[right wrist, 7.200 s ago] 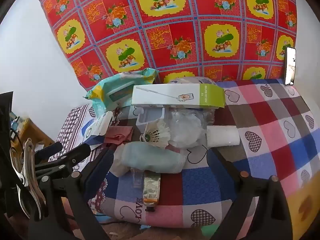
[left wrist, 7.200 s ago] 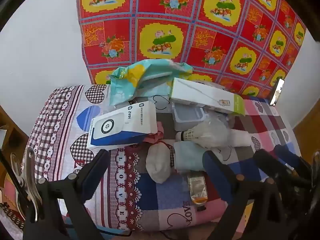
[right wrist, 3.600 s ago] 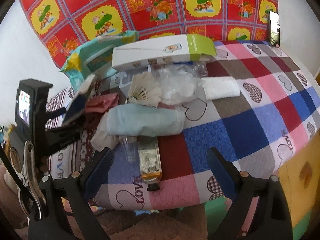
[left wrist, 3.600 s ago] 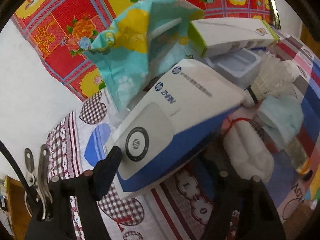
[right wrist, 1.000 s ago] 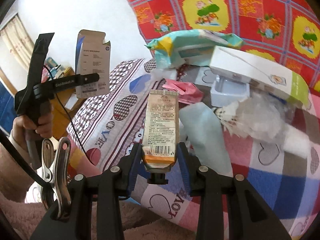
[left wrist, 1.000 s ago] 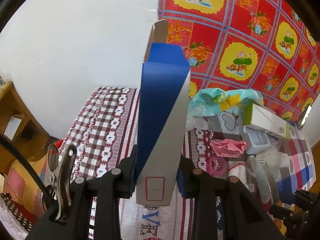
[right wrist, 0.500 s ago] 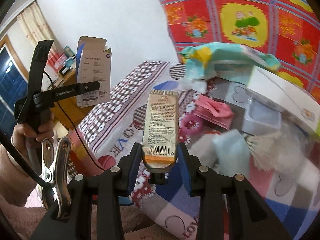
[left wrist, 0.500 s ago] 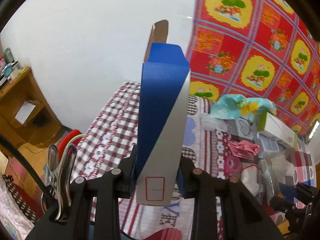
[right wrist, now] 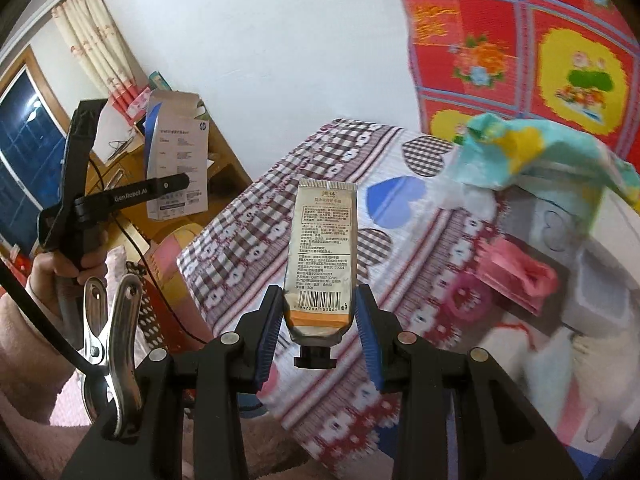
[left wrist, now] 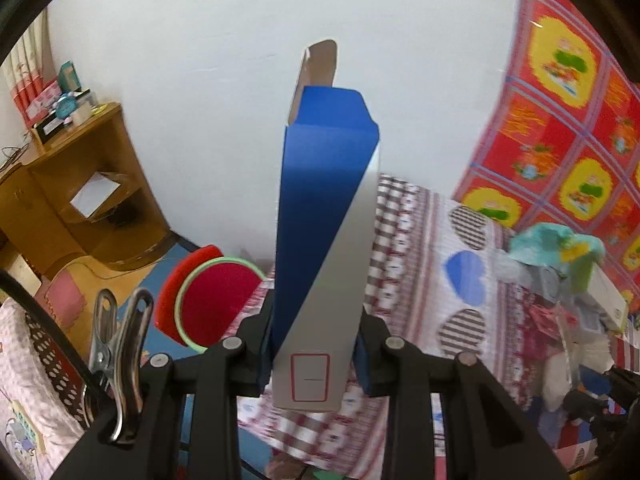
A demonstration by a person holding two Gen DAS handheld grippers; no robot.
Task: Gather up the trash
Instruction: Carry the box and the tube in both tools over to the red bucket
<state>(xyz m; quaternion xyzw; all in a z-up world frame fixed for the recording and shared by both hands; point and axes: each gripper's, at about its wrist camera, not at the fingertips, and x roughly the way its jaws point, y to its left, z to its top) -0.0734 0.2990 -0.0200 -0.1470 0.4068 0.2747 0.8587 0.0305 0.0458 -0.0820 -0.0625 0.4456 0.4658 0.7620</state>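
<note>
The blue-and-white carton [left wrist: 320, 248] stands upright in my left gripper [left wrist: 314, 354], jaws clamped on its lower end, above the edge of the heart-patterned bed [left wrist: 420, 248]; a red round bin [left wrist: 216, 300] sits on the floor below. From the right wrist, my right gripper [right wrist: 320, 326] pinches a squeezed cream tube [right wrist: 322, 256] near its cap, jaws closed against its sides, over the bed's corner. To the left a hand [right wrist: 60, 272] carries the other gripper with the carton.
</note>
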